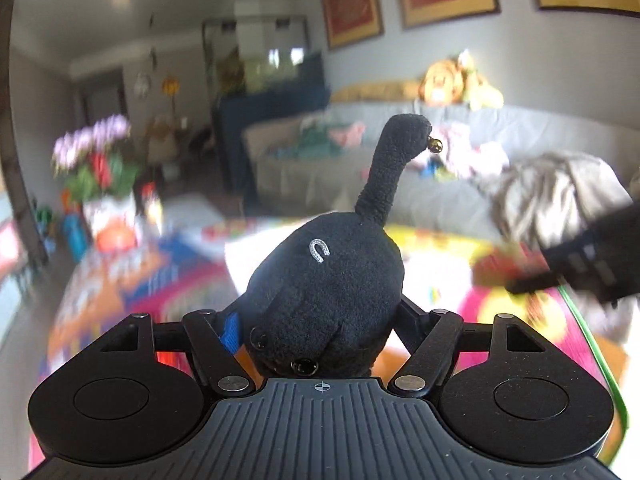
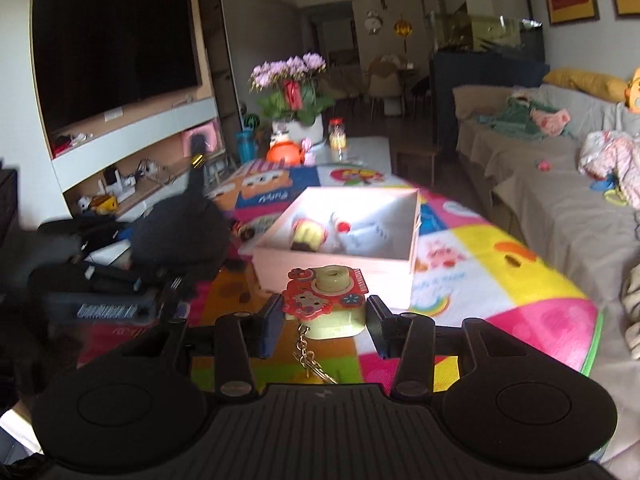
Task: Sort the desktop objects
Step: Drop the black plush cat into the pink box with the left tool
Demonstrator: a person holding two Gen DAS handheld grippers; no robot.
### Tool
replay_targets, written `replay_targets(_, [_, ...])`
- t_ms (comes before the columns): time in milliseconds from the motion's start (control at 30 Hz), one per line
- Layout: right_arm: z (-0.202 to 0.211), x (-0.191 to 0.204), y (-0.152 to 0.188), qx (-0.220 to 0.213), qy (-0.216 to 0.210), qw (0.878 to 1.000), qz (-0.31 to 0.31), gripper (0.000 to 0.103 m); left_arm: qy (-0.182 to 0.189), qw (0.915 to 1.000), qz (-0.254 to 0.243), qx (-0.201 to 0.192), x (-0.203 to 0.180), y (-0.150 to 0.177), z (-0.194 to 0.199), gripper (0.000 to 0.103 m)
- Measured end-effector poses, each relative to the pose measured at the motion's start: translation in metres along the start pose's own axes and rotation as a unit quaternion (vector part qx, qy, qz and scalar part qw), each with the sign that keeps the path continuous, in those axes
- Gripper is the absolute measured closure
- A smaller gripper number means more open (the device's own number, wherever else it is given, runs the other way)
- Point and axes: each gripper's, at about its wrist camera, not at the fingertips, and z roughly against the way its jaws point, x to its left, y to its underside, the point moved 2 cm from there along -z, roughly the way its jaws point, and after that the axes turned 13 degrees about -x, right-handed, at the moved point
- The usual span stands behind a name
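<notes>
My left gripper [image 1: 320,332] is shut on a black plush cat [image 1: 324,292]; its tail with a small gold bell points up. The plush fills the jaws and hides the fingertips. In the right wrist view the same plush [image 2: 180,228] and left gripper show at the left, blurred. My right gripper [image 2: 324,320] is shut on a red and cream toy camera keychain [image 2: 326,300], its chain hanging below, held above the table just before a pink open box [image 2: 414,236]. The box holds a yellow-and-red toy and white items.
The table [image 2: 520,300] carries a colourful cartoon cloth. At its far end stand a flower pot [image 2: 296,120], an orange item and a jar. A grey sofa [image 2: 560,200] with clothes runs along the right. A TV unit is at the left.
</notes>
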Motion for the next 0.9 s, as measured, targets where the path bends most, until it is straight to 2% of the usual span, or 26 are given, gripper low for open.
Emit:
replay_targets(100, [-0.007,-0.007,-0.002,0.000,0.010,1.000,-0.004,0.059,-0.013,0.9987,-0.006,-0.049,0.001,-0.026,-0.045,0.020])
replay_targets(133, [-0.010,-0.010,-0.001,0.004,0.014,1.000,-0.006,0.059,-0.014,0.9984,-0.007,-0.054,0.001,-0.029,-0.060,0.012])
replay_targets(167, [-0.012,-0.012,0.001,0.008,0.017,1.000,-0.008,0.059,-0.011,0.9987,-0.006,-0.050,0.001,-0.029,-0.071,0.008])
replay_targets(233, [-0.016,-0.017,0.006,0.014,0.023,1.000,-0.011,0.059,-0.001,0.9994,0.003,-0.034,0.000,-0.021,-0.083,0.007])
replay_targets(333, [-0.024,-0.027,0.011,0.026,0.032,0.999,-0.021,0.059,0.008,0.9999,0.009,-0.005,-0.002,0.008,-0.076,0.004])
replay_targets(433, [-0.039,-0.034,0.012,0.037,0.038,0.998,-0.033,0.059,0.001,0.9987,0.014,0.049,0.002,0.049,-0.063,0.003])
replay_targets(533, [-0.055,-0.033,0.006,0.036,0.029,0.998,-0.036,0.059,-0.010,0.9934,0.043,0.106,0.015,0.087,-0.044,0.004])
replay_targets(600, [-0.069,-0.029,-0.001,0.034,0.019,0.999,-0.034,0.059,-0.025,0.9894,0.063,0.129,0.024,0.106,-0.029,0.003])
replay_targets(733, [-0.100,-0.013,-0.034,0.003,0.010,1.000,-0.004,0.059,-0.051,0.9834,0.097,0.145,0.045,0.124,-0.001,0.003])
replay_targets(867, [-0.148,-0.002,-0.087,-0.047,0.021,0.999,0.016,0.058,-0.077,0.9822,0.108,0.133,0.062,0.121,0.016,0.002])
replay_targets(900, [-0.161,-0.002,-0.095,-0.043,0.024,0.999,0.017,0.051,-0.086,0.9815,0.110,0.131,0.063,0.118,0.016,0.002])
